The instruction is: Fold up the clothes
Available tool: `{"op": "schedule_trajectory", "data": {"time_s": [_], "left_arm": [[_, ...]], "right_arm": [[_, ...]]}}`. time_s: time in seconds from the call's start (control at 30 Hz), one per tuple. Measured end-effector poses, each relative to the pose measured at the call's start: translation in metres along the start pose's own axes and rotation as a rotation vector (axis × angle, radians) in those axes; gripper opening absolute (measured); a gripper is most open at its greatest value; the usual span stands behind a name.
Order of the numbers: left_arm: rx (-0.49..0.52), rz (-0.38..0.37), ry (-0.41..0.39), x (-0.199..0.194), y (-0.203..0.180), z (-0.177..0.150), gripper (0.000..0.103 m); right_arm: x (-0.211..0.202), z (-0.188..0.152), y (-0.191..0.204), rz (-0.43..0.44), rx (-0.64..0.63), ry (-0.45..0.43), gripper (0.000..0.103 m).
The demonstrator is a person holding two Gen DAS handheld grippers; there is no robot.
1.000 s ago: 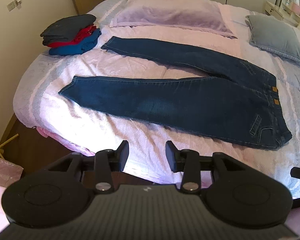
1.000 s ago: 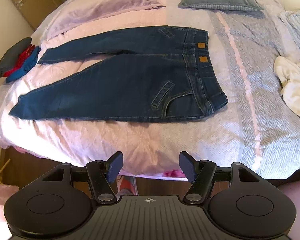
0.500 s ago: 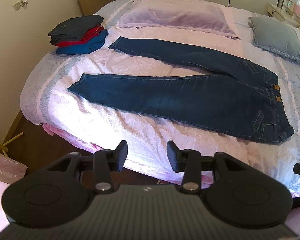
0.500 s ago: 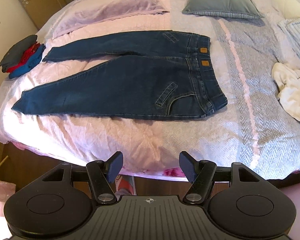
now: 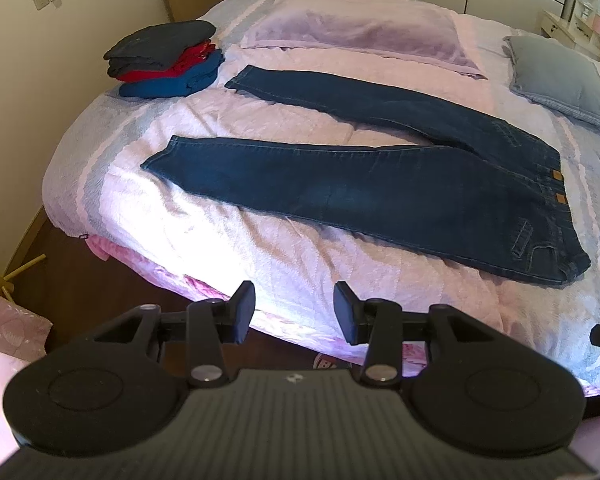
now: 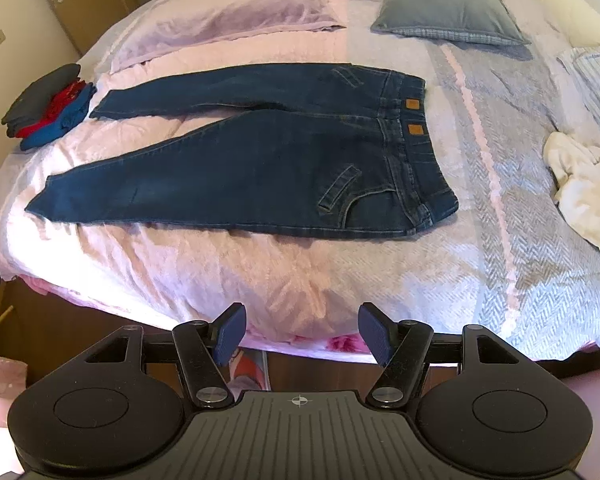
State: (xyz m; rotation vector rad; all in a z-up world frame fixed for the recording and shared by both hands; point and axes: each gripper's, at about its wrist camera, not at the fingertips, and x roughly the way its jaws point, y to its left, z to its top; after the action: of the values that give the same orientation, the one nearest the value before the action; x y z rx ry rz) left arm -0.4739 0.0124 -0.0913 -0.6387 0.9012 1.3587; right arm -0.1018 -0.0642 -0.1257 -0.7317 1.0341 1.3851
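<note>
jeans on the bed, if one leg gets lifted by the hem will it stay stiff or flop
The jeans lie flat and follow the wrinkled bedspread, so a lifted leg would probably droop and drag rather than hold its shape. The doubled denim at the waistband looks thicker, so that end likely stays put. Denim on the textured cover probably slides little.

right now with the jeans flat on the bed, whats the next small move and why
Probably bring both grippers forward over the bed toward the jeans. The left gripper and right gripper are open, empty and short of the mattress edge. The jeans lie flat with the legs spread apart, so the near leg's hem and the near waist corner look like the natural grasp points.
</note>
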Motion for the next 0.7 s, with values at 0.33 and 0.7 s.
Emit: {"op": "schedule_trajectory", "data": {"time_s": [0.33,0.7], "left_arm": [[-0.021,0.038,0.019,0.004,0.008,0.002,0.039],[0.001,0.049,0.040,0.029,0.002,0.031,0.039]], "right_arm": [[0.010,0.006,0.007,0.021,-0.017,0.022,0.066],[0.031,0.034,0.004,0.009,0.016,0.032,0.066]]}}
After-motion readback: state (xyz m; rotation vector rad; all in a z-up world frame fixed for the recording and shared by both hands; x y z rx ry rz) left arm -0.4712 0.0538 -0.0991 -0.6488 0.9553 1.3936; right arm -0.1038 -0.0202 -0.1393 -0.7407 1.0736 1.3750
